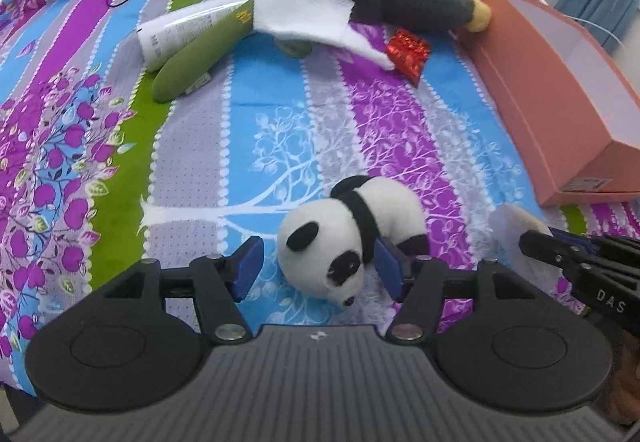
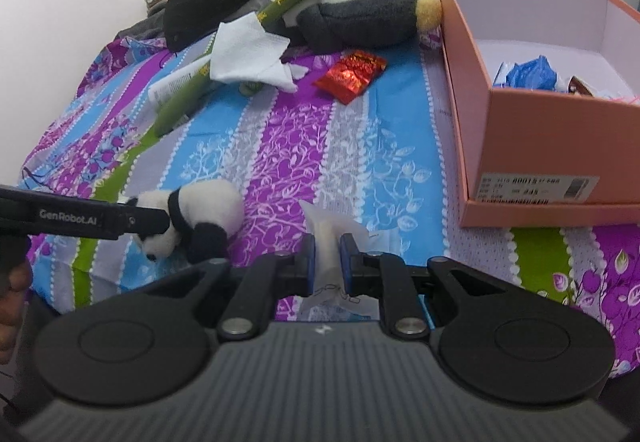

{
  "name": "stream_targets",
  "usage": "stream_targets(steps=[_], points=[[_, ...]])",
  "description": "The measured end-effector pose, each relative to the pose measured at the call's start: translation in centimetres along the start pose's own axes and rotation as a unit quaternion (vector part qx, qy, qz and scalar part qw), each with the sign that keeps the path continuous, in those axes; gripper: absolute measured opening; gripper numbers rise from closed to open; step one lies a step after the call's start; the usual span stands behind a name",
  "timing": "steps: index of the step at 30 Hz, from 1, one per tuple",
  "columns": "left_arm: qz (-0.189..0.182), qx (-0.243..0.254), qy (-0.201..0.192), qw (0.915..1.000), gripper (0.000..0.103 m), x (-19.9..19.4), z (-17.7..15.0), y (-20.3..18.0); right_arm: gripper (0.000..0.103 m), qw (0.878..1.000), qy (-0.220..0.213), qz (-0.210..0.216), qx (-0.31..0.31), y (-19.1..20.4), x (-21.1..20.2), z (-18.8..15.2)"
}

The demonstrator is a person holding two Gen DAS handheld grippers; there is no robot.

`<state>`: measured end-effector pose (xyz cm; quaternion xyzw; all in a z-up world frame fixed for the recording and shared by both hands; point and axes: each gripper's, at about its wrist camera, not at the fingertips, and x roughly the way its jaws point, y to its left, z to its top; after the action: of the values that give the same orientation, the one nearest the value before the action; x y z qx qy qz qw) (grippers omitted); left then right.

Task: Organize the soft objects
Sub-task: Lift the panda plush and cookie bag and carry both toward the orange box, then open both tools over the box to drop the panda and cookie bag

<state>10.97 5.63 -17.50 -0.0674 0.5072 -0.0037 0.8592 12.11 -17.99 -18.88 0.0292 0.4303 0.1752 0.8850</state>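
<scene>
Two grippers are working over a bed with a striped floral sheet (image 1: 280, 130). Left gripper (image 1: 316, 270) is standing released, its blue pads either side of a small toy panda (image 1: 344, 234) lying on the sheet, not pressing it. Right gripper (image 2: 327, 262) is clenching a pale wrapped packet (image 2: 326, 238) between its pads. An orange box (image 2: 532, 146) is sitting to the right, holding a blue bag (image 2: 532, 72). Farther back, a big stuffed panda (image 2: 360, 14), a white cloth (image 2: 248, 54) and a red packet (image 2: 350, 76) are lying together.

Even soft light, fisheye-bowed edges
</scene>
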Motion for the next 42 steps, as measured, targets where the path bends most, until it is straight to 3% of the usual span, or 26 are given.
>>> stream_targets(steps=[10,15,20,30,42], points=[[-0.006,-0.016,-0.006,0.9998,0.066,1.1,0.0,0.6,0.017,1.0,0.0,0.002,0.0,0.0,0.1,-0.2],[-0.009,-0.025,-0.015,0.9995,0.054,0.9,0.1,0.5,0.017,1.0,-0.005,0.0,0.001,-0.2,-0.4,-0.1],[-0.008,-0.025,-0.035,0.999,0.051,-0.5,0.5,-0.1,0.017,1.0,-0.022,0.004,0.005,-0.3,-1.7,0.5],[-0.036,-0.021,-0.082,0.9957,0.051,-5.5,4.2,-3.6,0.017,0.994,-0.106,-0.014,-0.004,-0.9,-6.6,4.6],[-0.092,0.037,-0.154,0.9832,0.051,-9.6,12.3,-12.4,0.017,0.974,-0.214,-0.072,-0.02,-4.6,-12.5,11.7]])
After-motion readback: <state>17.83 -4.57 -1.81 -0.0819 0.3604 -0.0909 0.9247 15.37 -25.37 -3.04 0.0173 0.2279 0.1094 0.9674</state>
